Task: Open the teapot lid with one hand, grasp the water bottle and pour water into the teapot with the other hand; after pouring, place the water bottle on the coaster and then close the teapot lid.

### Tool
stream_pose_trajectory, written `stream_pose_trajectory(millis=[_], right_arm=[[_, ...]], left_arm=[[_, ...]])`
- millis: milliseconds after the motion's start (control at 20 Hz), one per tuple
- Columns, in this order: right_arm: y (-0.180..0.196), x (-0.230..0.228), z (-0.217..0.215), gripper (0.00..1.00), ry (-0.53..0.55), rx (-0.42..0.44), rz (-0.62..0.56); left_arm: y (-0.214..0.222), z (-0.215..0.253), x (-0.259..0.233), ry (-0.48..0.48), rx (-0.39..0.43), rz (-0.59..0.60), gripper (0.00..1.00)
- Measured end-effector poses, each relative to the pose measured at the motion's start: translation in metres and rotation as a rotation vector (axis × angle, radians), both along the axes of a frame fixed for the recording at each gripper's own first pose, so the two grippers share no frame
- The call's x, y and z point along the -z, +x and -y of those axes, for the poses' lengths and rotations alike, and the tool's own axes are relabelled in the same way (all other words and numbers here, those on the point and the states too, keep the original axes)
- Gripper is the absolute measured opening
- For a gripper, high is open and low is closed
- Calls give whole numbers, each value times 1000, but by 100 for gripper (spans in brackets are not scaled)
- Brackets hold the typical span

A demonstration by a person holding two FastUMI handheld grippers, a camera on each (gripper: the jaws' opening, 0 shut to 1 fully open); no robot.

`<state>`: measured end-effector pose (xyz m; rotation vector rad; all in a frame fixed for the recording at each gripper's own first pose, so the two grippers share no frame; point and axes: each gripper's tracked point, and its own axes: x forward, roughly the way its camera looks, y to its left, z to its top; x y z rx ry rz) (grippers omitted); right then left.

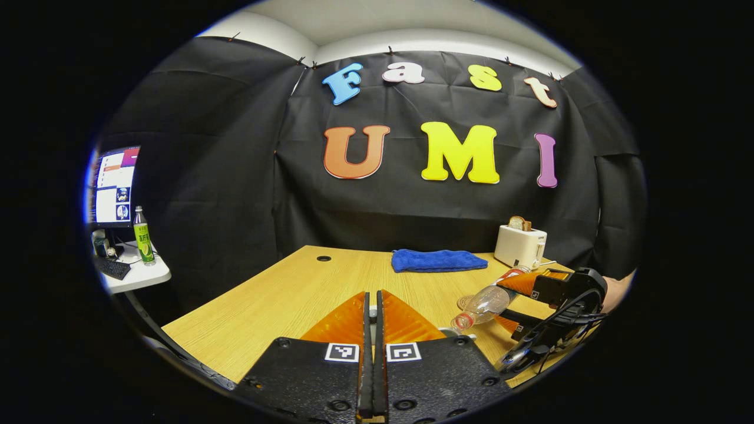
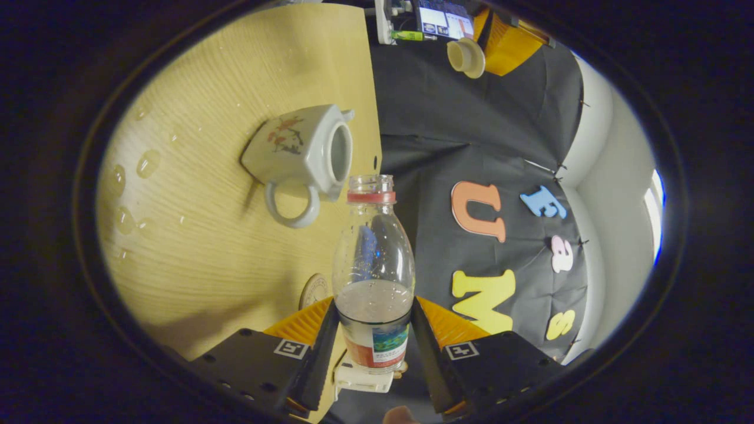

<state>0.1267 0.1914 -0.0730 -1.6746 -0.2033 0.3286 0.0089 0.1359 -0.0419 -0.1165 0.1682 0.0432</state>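
Clear bottle (image 2: 373, 277), uncapped, red neck ring, part full — clamped at its label between the right gripper's (image 2: 373, 335) fingers, tipped on its side, mouth toward the lidless teapot (image 2: 300, 156); left gripper (image 1: 371, 359) closed, lid (image 2: 465, 57) between its fingers.

Blue towel (image 1: 439, 260) on wooden table (image 1: 283, 294), white toaster (image 1: 519, 246), green bottle (image 1: 142, 237), monitor (image 1: 113, 187)
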Motion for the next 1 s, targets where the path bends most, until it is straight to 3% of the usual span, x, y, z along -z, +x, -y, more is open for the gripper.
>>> stream_pose_trajectory(millis=[1000], right_arm=[[-4, -21, -13, 69, -124, -58, 104]], left_arm=[[-3, -8, -4, -4, -12, 10, 3]])
